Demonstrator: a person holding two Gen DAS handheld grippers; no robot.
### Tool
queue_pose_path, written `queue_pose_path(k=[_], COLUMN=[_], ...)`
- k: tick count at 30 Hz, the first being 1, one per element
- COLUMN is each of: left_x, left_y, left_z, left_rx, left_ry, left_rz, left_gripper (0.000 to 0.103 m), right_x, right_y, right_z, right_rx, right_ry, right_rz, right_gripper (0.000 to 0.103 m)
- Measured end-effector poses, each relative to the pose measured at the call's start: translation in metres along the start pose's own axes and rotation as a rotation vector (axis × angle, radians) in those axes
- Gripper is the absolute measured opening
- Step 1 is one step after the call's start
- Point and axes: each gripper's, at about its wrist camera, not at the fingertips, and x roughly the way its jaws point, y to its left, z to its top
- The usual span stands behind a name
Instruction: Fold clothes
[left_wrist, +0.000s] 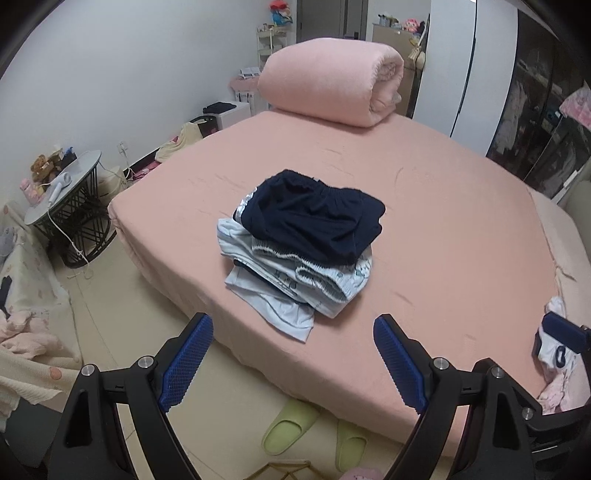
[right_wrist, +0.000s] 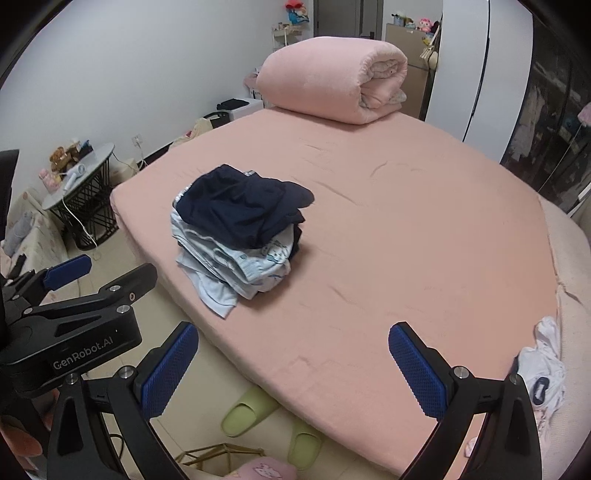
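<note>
1 label, "GenRobot.AI", marks the left gripper (right_wrist: 85, 269), fingers apart.

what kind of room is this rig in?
A home bedroom, most likely: a bed with a pink sheet, a rolled pink duvet at its far end, and a dark wardrobe of hanging clothes along the right wall.

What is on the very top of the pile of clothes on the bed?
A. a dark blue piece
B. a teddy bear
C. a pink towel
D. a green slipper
A: a dark blue piece lies on top of the pile, above the light blue and white clothes.
</note>
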Motion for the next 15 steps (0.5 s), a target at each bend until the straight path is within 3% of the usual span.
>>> queue_pose_path(k=[15], left_x=[-0.003], left_y=[-0.013], left_z=[-0.001], left_rx=[0.036], left_ry=[-0.015], left_rz=[0.022], left_gripper=[0.089], right_x=[-0.006], right_y=[-0.014], right_z=[-0.007], right_rx=[0.022], right_ry=[-0.014], right_rz=[-0.013], right_gripper=[0.103])
